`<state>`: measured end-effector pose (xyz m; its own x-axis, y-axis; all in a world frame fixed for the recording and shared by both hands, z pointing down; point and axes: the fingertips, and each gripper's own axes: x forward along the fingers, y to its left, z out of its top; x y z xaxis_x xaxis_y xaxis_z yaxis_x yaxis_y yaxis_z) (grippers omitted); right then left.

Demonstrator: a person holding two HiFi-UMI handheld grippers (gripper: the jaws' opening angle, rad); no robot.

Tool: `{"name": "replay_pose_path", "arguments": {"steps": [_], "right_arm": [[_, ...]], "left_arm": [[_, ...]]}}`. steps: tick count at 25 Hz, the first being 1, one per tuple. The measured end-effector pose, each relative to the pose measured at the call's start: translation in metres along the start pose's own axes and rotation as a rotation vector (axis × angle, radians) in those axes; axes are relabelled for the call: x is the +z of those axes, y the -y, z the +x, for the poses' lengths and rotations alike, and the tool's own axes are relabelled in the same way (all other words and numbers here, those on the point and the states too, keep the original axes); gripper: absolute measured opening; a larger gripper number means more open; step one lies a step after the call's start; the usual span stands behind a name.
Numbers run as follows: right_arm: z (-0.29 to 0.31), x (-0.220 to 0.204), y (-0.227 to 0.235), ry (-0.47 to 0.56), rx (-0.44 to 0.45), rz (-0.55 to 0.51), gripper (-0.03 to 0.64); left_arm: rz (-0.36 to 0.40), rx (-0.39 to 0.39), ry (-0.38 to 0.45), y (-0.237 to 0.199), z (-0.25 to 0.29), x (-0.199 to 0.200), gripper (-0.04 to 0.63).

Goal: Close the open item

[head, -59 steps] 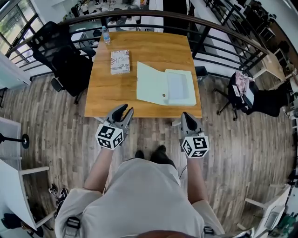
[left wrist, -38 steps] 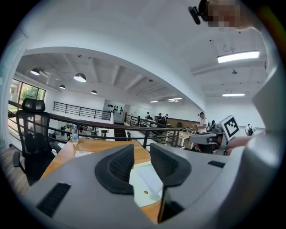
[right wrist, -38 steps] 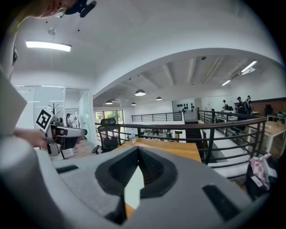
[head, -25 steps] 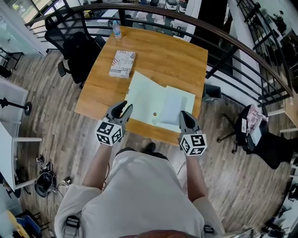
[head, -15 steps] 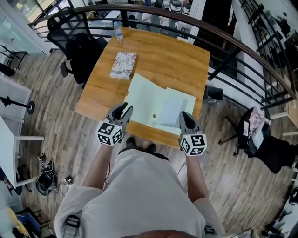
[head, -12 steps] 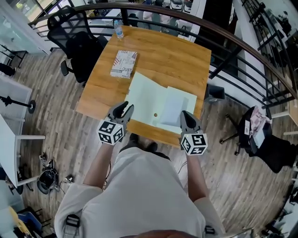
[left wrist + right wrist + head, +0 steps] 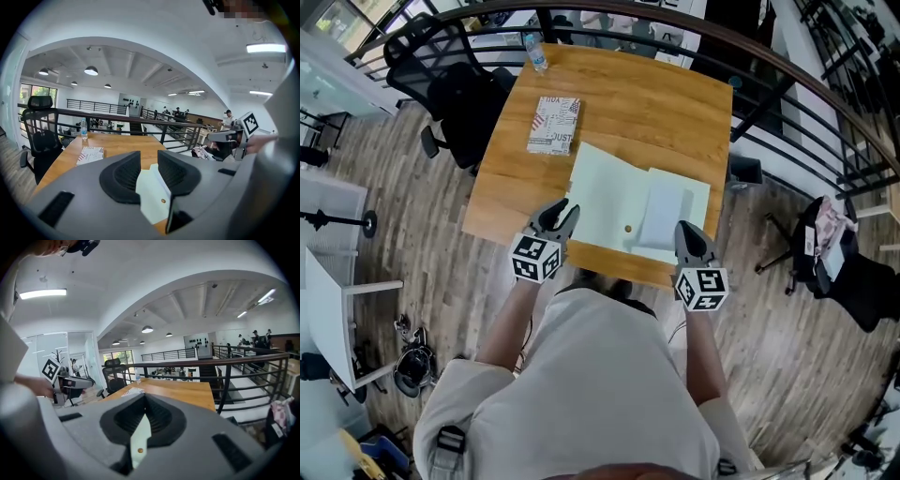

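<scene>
A pale green folder (image 7: 609, 197) lies open on the wooden table (image 7: 675, 112), its flap spread to the left and a lighter sheet (image 7: 661, 214) in its right half. A small snap button (image 7: 628, 228) sits near its front edge. My left gripper (image 7: 562, 214) hovers at the folder's near left corner, open with nothing between the jaws. In the left gripper view the folder (image 7: 150, 192) shows through the gap of that gripper (image 7: 149, 159). My right gripper (image 7: 686, 230) hangs over the near right corner, shut and empty. The folder (image 7: 139, 441) shows below that gripper's (image 7: 144, 399) touching tips.
A patterned book (image 7: 553, 125) lies at the table's far left, with a water bottle (image 7: 534, 52) at the far corner. A black office chair (image 7: 441, 89) stands left of the table. A dark railing (image 7: 787, 75) runs behind and to the right.
The person has stepped up to the table. Both grippers have moved forward and slightly down, from short of the table's edge to over the folder's near edge. The folder has not moved.
</scene>
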<state>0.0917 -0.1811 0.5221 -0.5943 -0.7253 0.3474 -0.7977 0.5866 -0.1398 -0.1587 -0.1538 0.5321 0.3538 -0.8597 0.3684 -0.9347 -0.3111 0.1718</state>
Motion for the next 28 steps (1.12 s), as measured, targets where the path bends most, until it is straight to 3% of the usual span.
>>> {"name": "replay_pose_path", "arguments": {"steps": [16,28], "right_arm": [[0.041,-0.024,-0.010,-0.092,-0.134,0.054,0.003],[0.045,-0.045,-0.014,-0.149,-0.227,0.098,0.003]], "left_arm": [[-0.032,-0.088,-0.232,-0.085,0.074,-0.083,0.107],[-0.050,-0.143,-0.395,-0.118,0.117,-0.150,0.110]]}}
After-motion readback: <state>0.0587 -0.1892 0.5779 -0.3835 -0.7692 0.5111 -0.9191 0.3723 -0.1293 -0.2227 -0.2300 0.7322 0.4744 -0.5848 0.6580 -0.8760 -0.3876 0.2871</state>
